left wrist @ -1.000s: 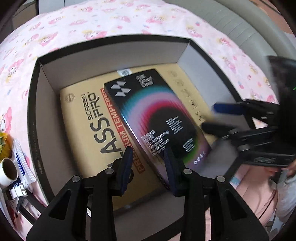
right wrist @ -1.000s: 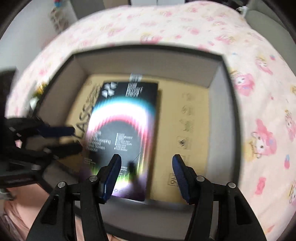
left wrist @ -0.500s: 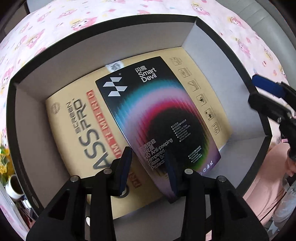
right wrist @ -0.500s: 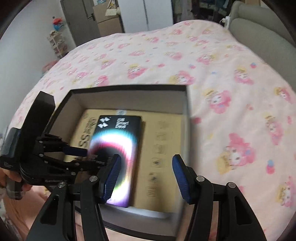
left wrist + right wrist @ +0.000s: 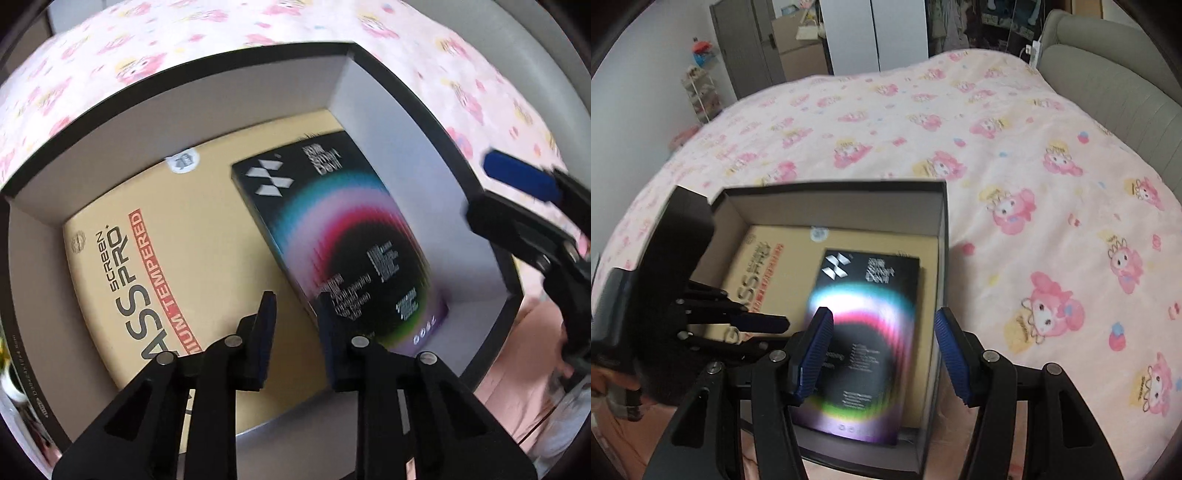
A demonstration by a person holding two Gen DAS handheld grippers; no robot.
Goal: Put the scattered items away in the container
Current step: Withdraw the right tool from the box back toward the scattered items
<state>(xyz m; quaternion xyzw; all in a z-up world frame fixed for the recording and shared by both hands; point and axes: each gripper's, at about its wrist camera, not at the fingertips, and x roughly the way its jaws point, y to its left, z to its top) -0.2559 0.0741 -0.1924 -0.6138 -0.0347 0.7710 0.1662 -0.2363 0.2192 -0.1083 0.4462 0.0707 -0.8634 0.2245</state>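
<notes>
Left gripper [image 5: 293, 314]: fingers parted with a clear gap between the pads, nothing held; it hovers inside the box, low over the near ends of both packages. In the right wrist view it enters from the left [image 5: 764, 332], its blue-padded fingers pointing across the tan package.
Right gripper [image 5: 882, 350]: jaws spread wide, empty; held above the near end of the box, the left pad over the black package, the right pad over the box's right wall. In the left wrist view only a blue pad and its black arm show at the right edge [image 5: 517, 199], outside the box wall.
Bedspread [image 5: 1015, 155]: pink, printed with cartoon characters, covering the bed; the box sits on it near the person's side.
Headboard [image 5: 1115, 88]: grey, padded, along the far right of the bed.
Box [image 5: 388, 122]: open-topped container, black outside with grey inner walls, holding both packages.
Tan package [image 5: 155, 236]: large flat screen-protector pack printed "SCREEN PRO" and "TEMPERED" in red; it lies flat and fills most of the box floor.
Black package [image 5: 354, 251]: smaller flat pack with a rainbow ring and white lettering, blurred; it lies on top of the tan package, toward the right wall of the box, set at a slight angle.
Round sticker [image 5: 181, 161]: white, at the far edge of the tan package.
</notes>
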